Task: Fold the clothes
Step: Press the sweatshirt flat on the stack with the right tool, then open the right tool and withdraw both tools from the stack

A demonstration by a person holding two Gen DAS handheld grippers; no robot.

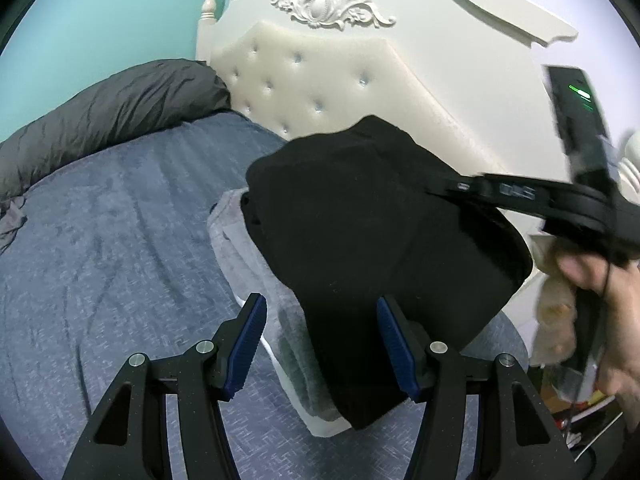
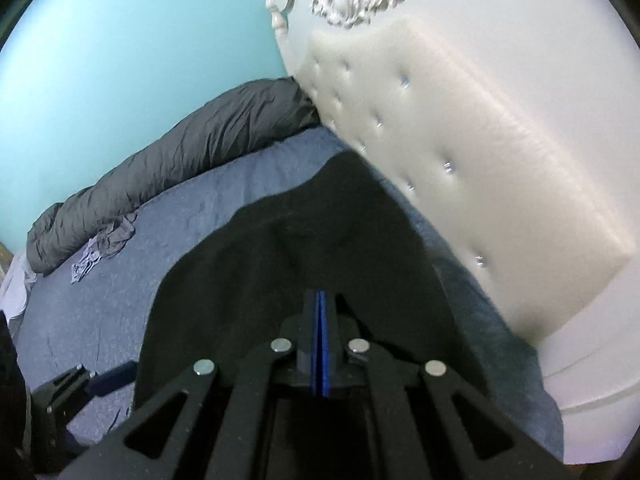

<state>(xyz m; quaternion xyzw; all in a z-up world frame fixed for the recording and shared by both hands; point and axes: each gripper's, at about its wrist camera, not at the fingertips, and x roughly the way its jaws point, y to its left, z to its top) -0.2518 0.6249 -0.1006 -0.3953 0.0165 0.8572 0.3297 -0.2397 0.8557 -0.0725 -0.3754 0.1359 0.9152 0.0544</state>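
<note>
A folded black garment point(image 1: 372, 232) rests on a folded grey garment point(image 1: 248, 248) on the bed, close to the headboard. My left gripper point(image 1: 324, 344) hangs open over the stack's near end, and its blue pads point(image 1: 252, 340) press on nothing. My right gripper point(image 1: 444, 186), held by a hand point(image 1: 616, 320), reaches in from the right with its tip over the black garment's far side. In the right wrist view, the right gripper point(image 2: 320, 300) is shut above the black garment point(image 2: 280, 264), and I see no cloth between its pads. A finger of the left gripper point(image 2: 112, 376) shows at the lower left.
A blue sheet point(image 1: 100, 240) covers the bed. A rolled dark grey duvet point(image 2: 180, 168) lies along the teal wall, with a small crumpled garment point(image 2: 104, 248) beside it. The white tufted headboard point(image 1: 320, 92) stands right behind the stack. Beyond the bed's right edge lies clutter point(image 1: 556, 320).
</note>
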